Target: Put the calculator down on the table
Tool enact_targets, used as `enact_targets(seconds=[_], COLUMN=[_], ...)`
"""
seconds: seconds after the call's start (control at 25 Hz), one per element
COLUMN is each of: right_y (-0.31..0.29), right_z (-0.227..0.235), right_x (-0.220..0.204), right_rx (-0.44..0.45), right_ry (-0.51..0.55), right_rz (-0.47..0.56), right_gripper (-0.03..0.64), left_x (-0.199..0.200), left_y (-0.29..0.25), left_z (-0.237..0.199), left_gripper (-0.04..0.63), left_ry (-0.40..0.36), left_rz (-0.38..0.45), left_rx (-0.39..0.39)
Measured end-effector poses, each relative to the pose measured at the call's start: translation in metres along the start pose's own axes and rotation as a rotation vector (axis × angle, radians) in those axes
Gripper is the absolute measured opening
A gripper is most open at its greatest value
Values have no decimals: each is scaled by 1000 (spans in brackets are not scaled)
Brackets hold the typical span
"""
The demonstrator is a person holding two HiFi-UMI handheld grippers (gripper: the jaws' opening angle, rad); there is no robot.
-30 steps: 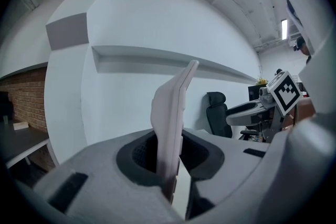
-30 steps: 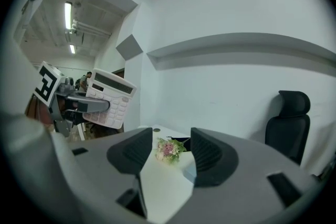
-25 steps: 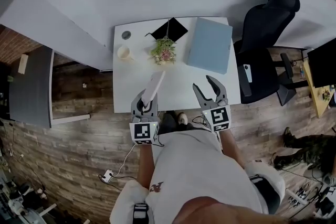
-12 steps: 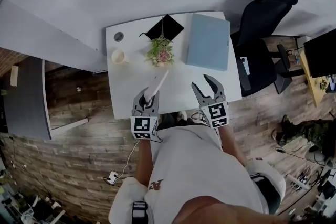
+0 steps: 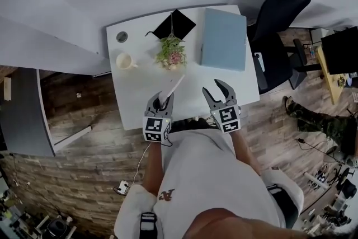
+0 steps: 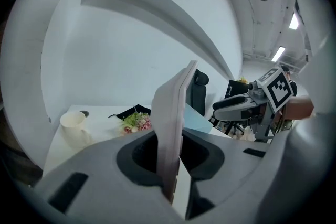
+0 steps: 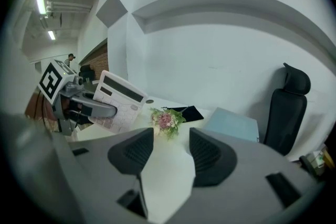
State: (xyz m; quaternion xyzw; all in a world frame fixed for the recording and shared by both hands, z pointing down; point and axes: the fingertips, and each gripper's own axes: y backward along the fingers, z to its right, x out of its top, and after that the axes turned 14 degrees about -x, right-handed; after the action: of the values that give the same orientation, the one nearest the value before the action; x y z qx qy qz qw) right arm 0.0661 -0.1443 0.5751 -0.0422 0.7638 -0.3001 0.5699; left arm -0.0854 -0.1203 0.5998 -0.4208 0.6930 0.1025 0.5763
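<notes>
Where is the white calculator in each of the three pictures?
Head view: the calculator is just below the middle, sticking up out of the left gripper.
Left gripper view: the calculator is in the centre, edge-on, pinched between the jaws.
Right gripper view: the calculator is at the left, with its keys facing the camera.
Shared landmark: the flowers are above it in the head view; the flowers are left of it; the flowers are right of it.
</notes>
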Motion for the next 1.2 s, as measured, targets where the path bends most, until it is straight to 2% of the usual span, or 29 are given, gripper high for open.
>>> enact_targets(seconds=[0.28, 0.68, 1.2], right_y=[-18, -32, -45], right_z=[-10, -23, -40], right_x=[-19, -43, -62], right_rx=[-5, 1, 54], right_ry=[4, 4, 14], right_rz=[-70, -154, -218], right_gripper=[219, 219, 219], left_x=[-29, -56, -88], left_y=[-20, -32, -43], left_z=[-12, -25, -34], left_gripper=[83, 83, 83], left_ry=[87, 190, 367], left_rz=[-48, -102, -134], left_rx=[-70, -127, -146])
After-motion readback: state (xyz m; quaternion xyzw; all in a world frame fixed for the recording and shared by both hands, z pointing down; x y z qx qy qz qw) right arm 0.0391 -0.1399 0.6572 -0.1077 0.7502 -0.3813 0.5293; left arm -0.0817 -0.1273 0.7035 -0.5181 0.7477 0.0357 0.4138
